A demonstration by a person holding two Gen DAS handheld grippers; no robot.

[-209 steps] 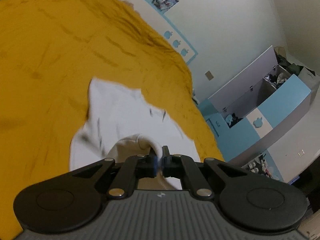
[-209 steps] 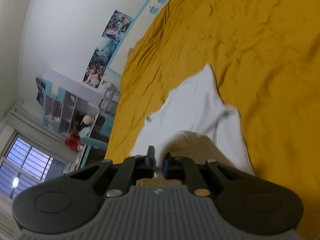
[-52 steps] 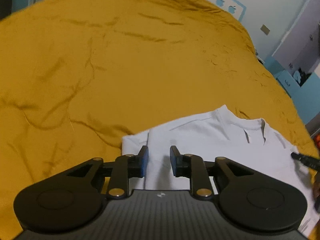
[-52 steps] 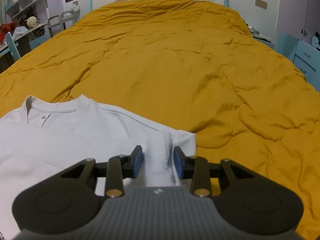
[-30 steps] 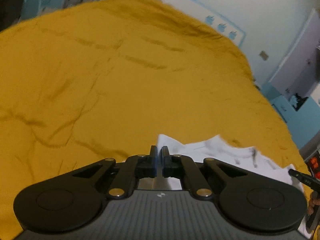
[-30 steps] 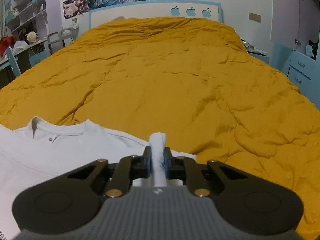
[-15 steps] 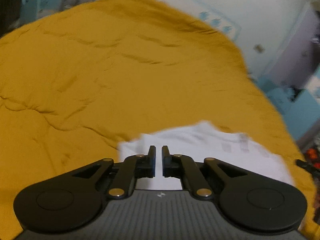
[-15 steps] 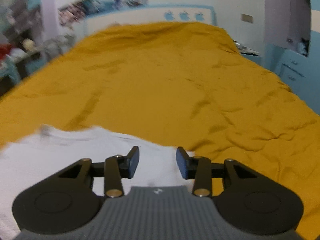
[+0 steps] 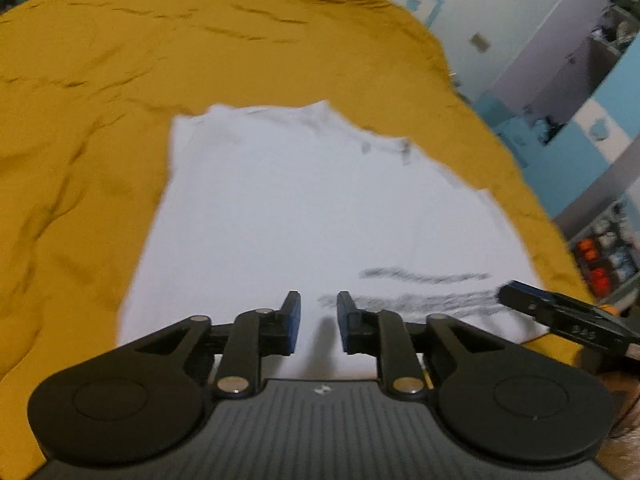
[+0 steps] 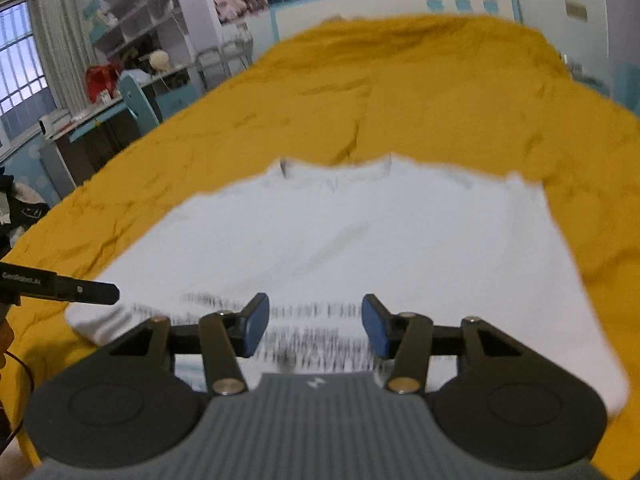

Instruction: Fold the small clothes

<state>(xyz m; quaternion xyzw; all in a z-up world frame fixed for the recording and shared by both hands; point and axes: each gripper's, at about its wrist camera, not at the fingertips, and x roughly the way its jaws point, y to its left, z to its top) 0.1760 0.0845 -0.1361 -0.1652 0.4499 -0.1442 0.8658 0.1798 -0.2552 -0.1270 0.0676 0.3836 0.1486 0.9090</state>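
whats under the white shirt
The white shirt lies flat on the yellow bedspread, which shows all around it. Whatever lies directly beneath stays covered.

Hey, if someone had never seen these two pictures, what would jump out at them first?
Probably the white shirt spread flat on the mustard-yellow bedspread, collar toward the headboard and blurred dark print near its closer edge. Next, the two black grippers over that edge: the left gripper and the right gripper, both with blue-padded jaws opening and gripping nothing.
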